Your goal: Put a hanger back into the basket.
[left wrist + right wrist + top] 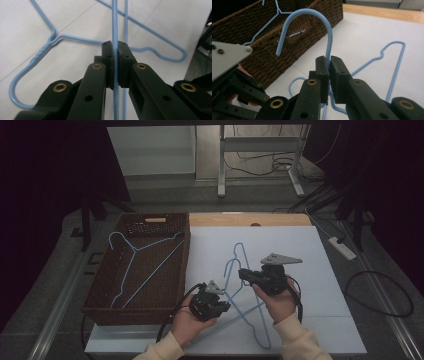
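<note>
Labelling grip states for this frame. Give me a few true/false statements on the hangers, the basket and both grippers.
1. The left gripper is shut on a wire of a blue hanger. True.
2. The right gripper hangs open above the table. False: its jaws clamp the neck just below the hanger's hook.
3. The wicker basket holds a blue wire hanger. True.
4. The basket sits on the right side of the table, as the high view shows it. False: it sits at the left edge, beside the white sheet.
5. One hanger alone lies on the white sheet. False: two overlap there, one of them the second hanger.
</note>
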Available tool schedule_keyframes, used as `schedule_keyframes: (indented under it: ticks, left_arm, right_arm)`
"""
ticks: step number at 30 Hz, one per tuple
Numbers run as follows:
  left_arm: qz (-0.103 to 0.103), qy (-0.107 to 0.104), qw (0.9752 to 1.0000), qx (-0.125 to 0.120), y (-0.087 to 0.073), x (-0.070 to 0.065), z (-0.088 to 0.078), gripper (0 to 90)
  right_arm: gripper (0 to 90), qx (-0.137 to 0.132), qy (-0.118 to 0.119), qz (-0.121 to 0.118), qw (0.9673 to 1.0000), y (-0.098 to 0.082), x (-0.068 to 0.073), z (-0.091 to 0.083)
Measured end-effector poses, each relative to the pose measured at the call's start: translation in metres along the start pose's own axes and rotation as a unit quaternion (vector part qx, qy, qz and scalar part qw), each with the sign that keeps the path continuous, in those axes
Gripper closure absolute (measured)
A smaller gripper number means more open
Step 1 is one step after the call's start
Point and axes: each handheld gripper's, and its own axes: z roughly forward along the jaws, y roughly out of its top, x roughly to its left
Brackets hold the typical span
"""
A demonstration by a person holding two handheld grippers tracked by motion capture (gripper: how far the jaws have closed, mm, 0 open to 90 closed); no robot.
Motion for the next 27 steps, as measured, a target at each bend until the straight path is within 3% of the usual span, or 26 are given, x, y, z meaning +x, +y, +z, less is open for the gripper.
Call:
schedule_keyframes:
  ticks: [1,2,3,6,12,14,18,20,27]
  left_arm:
    - [0.0,0.0,1.0,0.0,0.0,0.0,0.0,85.9]
    - [0.0,-0.003,1.0,-0.007,0.0,0.0,-0.001,85.9]
    - [-0.003,-0.007,0.9998,-0.016,0.0,-0.001,-0.003,86.0]
    - [-0.003,-0.012,0.9995,-0.029,0.0,-0.001,-0.006,86.1]
    - [-0.005,-0.029,0.9984,-0.047,0.001,-0.003,-0.009,86.1]
    - [-0.004,-0.03,0.9982,-0.051,0.001,-0.004,-0.009,86.1]
    - [-0.004,-0.036,0.9977,-0.058,0.002,-0.006,-0.012,86.1]
    - [-0.004,-0.046,0.9971,-0.061,0.004,-0.008,-0.014,86.1]
    - [-0.01,-0.05,0.9957,-0.078,0.007,-0.006,-0.026,86.1]
  right_arm:
    - [78.7,0.0,0.0,0.0,1.0,0.0,0.0,0.0]
    - [72.8,-0.006,0.002,-0.005,1.0,-0.001,-0.001,-0.003]
    - [63.5,-0.027,0.007,-0.028,0.9992,-0.004,-0.003,-0.009]
    - [50.5,-0.04,0.004,-0.05,0.9979,-0.011,-0.008,-0.018]
    - [40.0,-0.055,-0.011,-0.068,0.9961,-0.027,-0.019,-0.036]
    - [35.7,-0.059,-0.032,-0.087,0.9939,-0.036,-0.023,-0.045]
    - [33.1,-0.059,-0.041,-0.076,0.9945,-0.05,-0.039,-0.064]
    - [33.0,-0.059,-0.047,-0.072,0.9945,-0.053,-0.042,-0.068]
    - [32.6,-0.071,-0.064,-0.06,0.9936,-0.06,-0.055,-0.084]
